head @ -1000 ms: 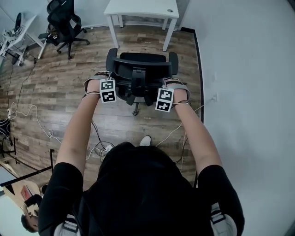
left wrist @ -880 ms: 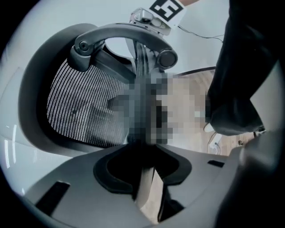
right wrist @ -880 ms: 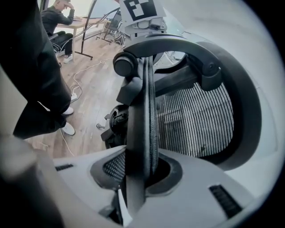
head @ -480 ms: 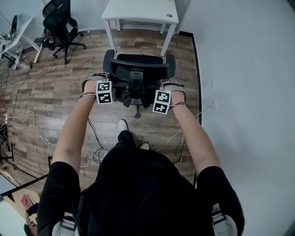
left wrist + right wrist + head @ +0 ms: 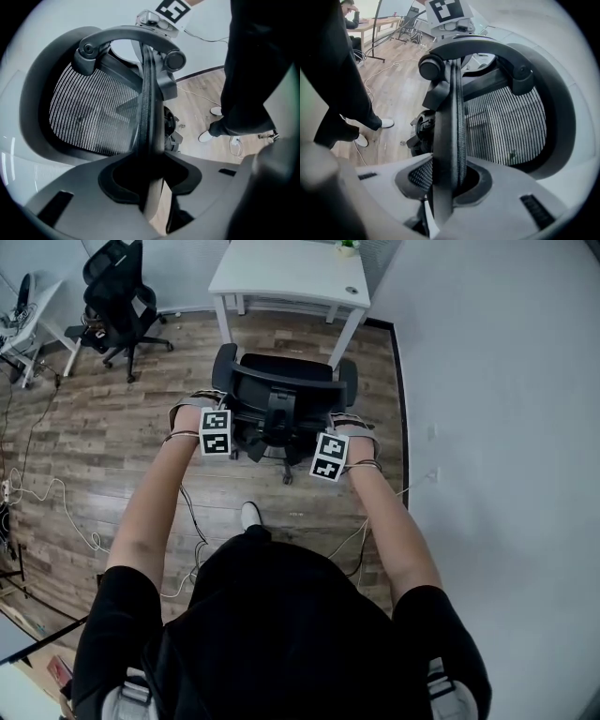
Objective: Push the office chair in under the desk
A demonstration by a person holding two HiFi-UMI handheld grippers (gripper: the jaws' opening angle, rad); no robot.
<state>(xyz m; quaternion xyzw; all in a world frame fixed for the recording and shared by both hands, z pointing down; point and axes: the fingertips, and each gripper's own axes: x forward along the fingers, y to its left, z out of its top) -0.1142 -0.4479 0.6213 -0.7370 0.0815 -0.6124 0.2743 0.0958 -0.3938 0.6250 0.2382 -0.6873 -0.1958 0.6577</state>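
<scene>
The black mesh-backed office chair (image 5: pixel 281 395) stands on the wood floor, facing the white desk (image 5: pixel 291 273), its seat near the desk's front legs. My left gripper (image 5: pixel 219 429) is shut on the left edge of the backrest, my right gripper (image 5: pixel 330 454) on the right edge. In the left gripper view the backrest frame (image 5: pixel 149 112) runs straight up between the jaws of the left gripper (image 5: pixel 151 176), which press on it. The right gripper view shows the same: the backrest frame (image 5: pixel 447 117) is clamped in the right gripper (image 5: pixel 445 180).
A second black chair (image 5: pixel 117 287) stands at the back left beside a white table (image 5: pixel 28 329). Cables (image 5: pixel 56 512) lie on the floor to the left and behind the chair. A white wall (image 5: pixel 497 427) runs close along the right. A person (image 5: pixel 349 11) sits far off.
The chair and both grippers have moved forward toward the desk, and more of the desk top shows. The person's feet have stepped forward behind the chair.
</scene>
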